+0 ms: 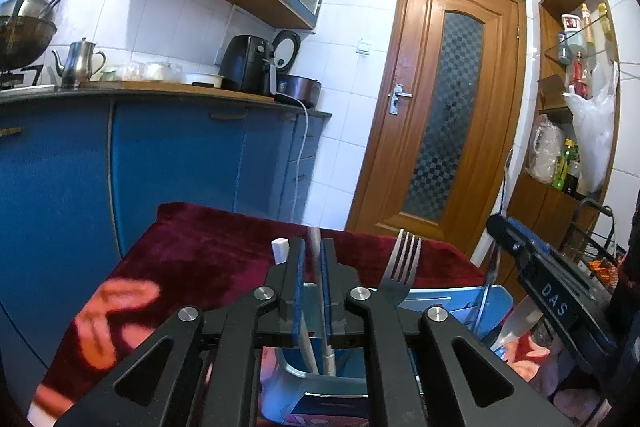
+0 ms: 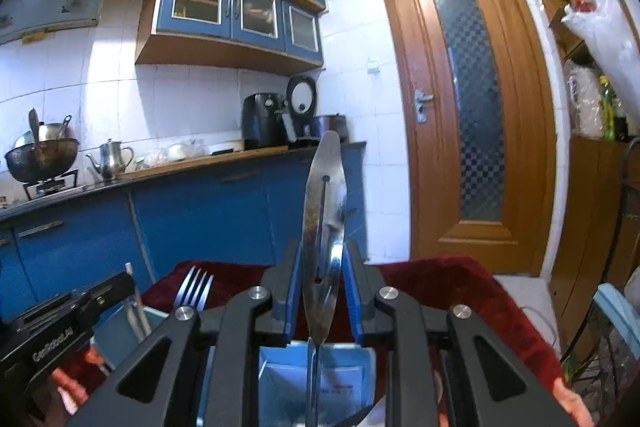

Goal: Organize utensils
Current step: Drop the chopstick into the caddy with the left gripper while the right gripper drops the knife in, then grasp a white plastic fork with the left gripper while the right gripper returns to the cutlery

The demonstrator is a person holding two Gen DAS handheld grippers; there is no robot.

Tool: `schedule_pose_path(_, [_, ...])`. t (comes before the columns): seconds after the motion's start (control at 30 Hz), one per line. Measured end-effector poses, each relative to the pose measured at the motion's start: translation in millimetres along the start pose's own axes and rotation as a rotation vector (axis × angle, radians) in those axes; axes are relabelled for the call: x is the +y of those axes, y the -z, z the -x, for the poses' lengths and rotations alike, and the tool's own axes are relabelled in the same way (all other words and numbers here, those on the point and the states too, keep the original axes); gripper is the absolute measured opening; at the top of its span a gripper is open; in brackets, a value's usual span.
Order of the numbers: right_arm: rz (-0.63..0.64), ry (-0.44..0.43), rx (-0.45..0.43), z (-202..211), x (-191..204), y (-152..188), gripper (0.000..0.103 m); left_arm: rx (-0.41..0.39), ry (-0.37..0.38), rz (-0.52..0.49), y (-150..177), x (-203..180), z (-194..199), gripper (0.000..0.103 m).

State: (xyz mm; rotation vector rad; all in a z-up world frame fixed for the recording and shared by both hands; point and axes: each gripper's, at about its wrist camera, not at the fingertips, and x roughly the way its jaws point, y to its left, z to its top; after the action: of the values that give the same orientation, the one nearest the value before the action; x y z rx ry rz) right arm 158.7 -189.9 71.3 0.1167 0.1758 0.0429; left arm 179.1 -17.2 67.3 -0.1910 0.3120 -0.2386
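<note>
My left gripper (image 1: 313, 247) is shut on a thin pale utensil handle (image 1: 316, 267) that stands upright and runs down into a light blue holder (image 1: 444, 301). A steel fork (image 1: 402, 269) stands in that holder, tines up, just right of my fingers. My right gripper (image 2: 322, 255) holds a flat steel peeler-like blade (image 2: 324, 223) upright between its blue pads, above a light blue compartment (image 2: 280, 367). The jaws sit close around it. The fork (image 2: 194, 289) and the left gripper (image 2: 60, 327) show at the left of the right wrist view.
A dark red cloth (image 1: 200, 259) covers the table. A small white block (image 1: 280, 249) lies on it. Blue kitchen cabinets, a counter with kettle and air fryer (image 1: 248, 63), and a wooden door (image 1: 440, 119) stand behind. A wire rack (image 1: 592, 247) is at right.
</note>
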Motion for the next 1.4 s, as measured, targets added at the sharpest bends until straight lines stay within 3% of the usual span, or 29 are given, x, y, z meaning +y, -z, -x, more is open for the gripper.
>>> schedule_pose_path(0.23, [-0.020,-0.030,0.015,11.3,0.0,-2.6,0.028,0.010,0.007,-0.006,-0.9,-3.2,2.3,0.016])
schedule_pose_path(0.63, [-0.055,-0.084,-0.002,52.0,2.3,-24.7,0.029,0.086,0.054,0.008,-10.7,-14.5,26.0,0.016])
schedule_pose_path(0.83, [-0.100,-0.117,0.060,67.6,0.7,-31.2,0.029,0.106,0.060,-0.012,-12.0,-20.8,48.9,0.016])
schedule_pose_path(1.4, [-0.116,-0.088,0.213,114.2,-1.5,-2.1,0.029,0.283,0.061,-0.044,9.2,-25.1,82.4,0.016])
